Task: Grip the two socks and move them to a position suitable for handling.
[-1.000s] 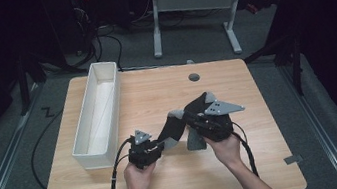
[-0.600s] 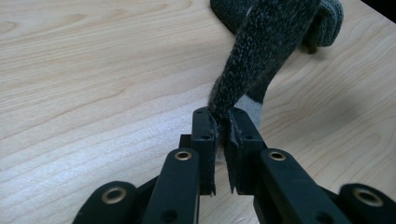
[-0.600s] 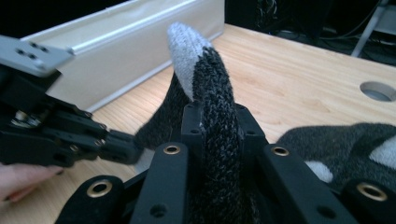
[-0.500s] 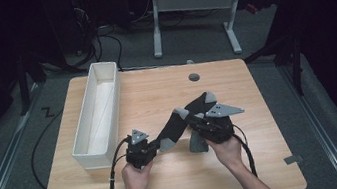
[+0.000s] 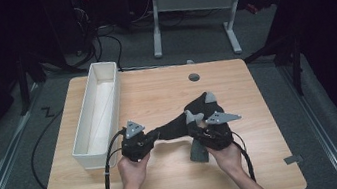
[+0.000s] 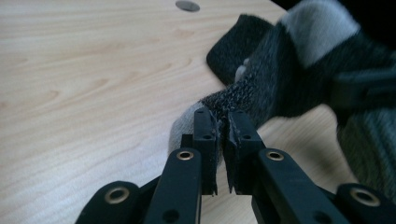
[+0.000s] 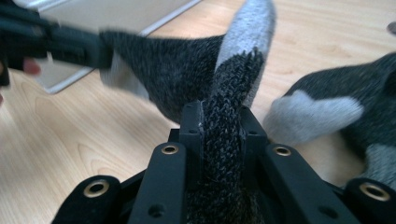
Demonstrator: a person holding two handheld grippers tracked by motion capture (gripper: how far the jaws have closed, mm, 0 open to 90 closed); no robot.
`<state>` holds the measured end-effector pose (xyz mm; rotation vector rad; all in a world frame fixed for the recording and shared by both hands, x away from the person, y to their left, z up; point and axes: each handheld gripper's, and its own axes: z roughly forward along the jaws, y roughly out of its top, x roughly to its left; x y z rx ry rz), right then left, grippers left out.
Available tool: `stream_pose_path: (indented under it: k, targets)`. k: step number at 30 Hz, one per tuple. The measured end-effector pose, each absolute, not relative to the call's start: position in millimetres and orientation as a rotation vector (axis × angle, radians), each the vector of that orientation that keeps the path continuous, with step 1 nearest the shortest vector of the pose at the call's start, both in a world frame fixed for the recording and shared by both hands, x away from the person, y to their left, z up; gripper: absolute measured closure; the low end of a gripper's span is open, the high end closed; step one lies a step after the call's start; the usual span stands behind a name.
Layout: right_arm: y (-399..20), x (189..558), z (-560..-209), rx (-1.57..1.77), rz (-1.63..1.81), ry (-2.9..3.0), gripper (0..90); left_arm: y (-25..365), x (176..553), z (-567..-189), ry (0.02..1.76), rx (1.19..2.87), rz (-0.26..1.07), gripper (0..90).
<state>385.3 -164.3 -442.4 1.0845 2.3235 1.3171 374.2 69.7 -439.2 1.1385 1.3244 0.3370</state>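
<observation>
A dark grey sock [image 5: 174, 126] with light grey patches hangs stretched between my two grippers above the wooden table [image 5: 156, 91]. My left gripper [image 5: 149, 139] [image 6: 222, 116] is shut on one thin edge of the sock [image 6: 280, 74]. My right gripper [image 5: 198, 129] [image 7: 223, 112] is shut on a thick fold of the sock [image 7: 224, 74]; a grey end [image 5: 198, 152] dangles below it. A second dark sock [image 7: 336, 107] [image 5: 203, 102] with a light grey patch lies on the table just beyond the right gripper.
A long white bin [image 5: 100, 109] [image 7: 116, 14] stands along the table's left side, close to the left hand. A small round hole [image 5: 194, 77] [image 6: 187, 5] sits near the table's far edge. Dark floor, cables and a desk frame [image 5: 190, 15] lie beyond.
The left hand has risen slightly with its end of the sock. The right hand has come down toward the table, so the sock hangs more level between them.
</observation>
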Motion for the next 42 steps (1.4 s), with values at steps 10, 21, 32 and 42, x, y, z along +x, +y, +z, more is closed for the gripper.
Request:
stream_pose_path:
  k: [10,21,32,42]
  targets:
    - [-157,377,-461,1.095,1.323,2.394,75.4,68,384,-423,1.300,1.115,0.369,83.7]
    - [-154,371,-470,1.052,1.251,2.406,56.1,66,395,-426,1.316,1.120,0.406,83.7]
    - [-175,372,-458,1.085,1.239,2.349,68.2,73,394,-420,1.318,1.099,0.426,83.7]
    - [-185,386,-474,1.146,1.049,2.367,68.3,64,398,-421,1.309,1.124,0.427,83.2]
